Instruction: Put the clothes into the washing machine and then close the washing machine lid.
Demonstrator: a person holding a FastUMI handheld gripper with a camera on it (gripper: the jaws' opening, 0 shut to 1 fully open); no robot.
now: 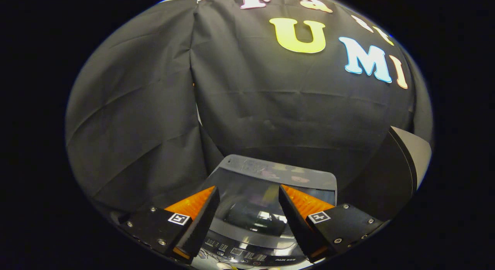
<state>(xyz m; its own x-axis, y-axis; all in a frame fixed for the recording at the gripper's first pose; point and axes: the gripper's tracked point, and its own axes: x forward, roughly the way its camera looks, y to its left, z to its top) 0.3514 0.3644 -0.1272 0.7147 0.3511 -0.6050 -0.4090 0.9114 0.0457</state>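
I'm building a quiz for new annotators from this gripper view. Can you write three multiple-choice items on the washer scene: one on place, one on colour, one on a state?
1. Where is the washing machine relative to the gripper?
A. Just ahead of and below the fingers
B. High above the fingers
C. Off to one side of the fingers

2. What colour is the washing machine lid?
A. Bright red
B. Grey frame with a dark glossy panel
C. Yellow

3. How do the gripper's fingers stand?
A. Shut on clothes
B. Shut on the lid
C. Open, holding nothing

Answers: 1 A, the machine shows between and under the fingers. 2 B, a grey rim surrounds dark reflective glass. 3 C, a wide gap separates the fingers.
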